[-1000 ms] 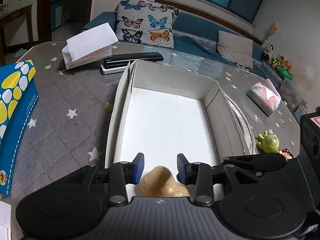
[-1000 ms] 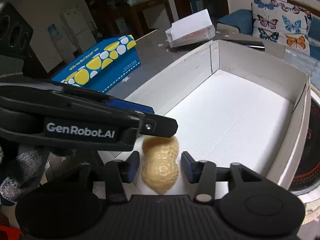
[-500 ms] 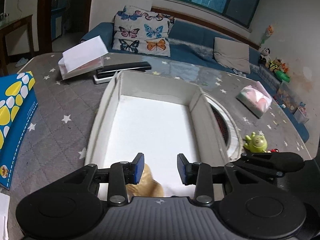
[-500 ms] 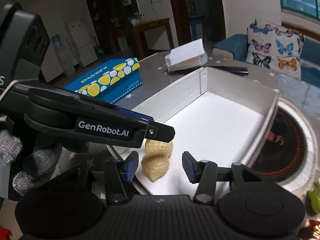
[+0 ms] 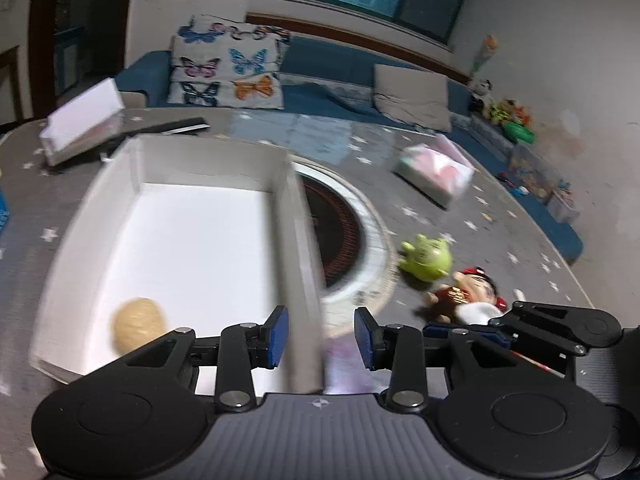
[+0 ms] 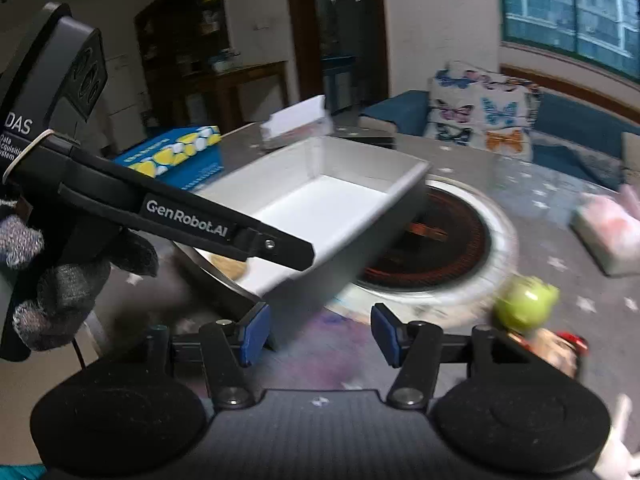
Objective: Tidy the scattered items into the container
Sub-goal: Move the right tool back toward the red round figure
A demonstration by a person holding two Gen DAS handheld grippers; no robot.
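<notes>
White lettering reading "GenRobot.AI" runs along the black arm of the left gripper (image 6: 256, 240), seen here from the right wrist camera, above a grey housing marked "DAS" and smaller print too blurred to read. A person's hand in a grey knit glove (image 6: 60, 280) grips that tool from below.

Both handheld claws point down at a slant over a round table (image 5: 500, 216) covered in grey cloth printed with white stars. The left gripper (image 5: 320, 336) stands with its blue-padded jaws apart and empty, straddling the right-hand wall of the white container (image 5: 296, 216), a shallow rectangular box of what looks like stiff card. The right gripper (image 6: 316, 332) is opening, nothing between its pads, just off the container's near corner (image 6: 348, 240).

Inside the box, a tan, bumpy-shelled peanut toy (image 5: 138, 322) lies on the white floor at the near left corner. Two items remain outside on the cloth to the right: a glossy green round-bodied figure (image 5: 428, 258) and, just beside it, a soft doll in red and white (image 5: 468, 296).

A dark circular burner with a pale ring (image 5: 344, 232) is set into the tabletop and passes partly under the box. A blue carton with yellow and white ovals (image 6: 176, 156) sits beyond the box; its printing cannot be read. A wrapped pink-and-white pack (image 5: 436, 172) lies farther off.
</notes>
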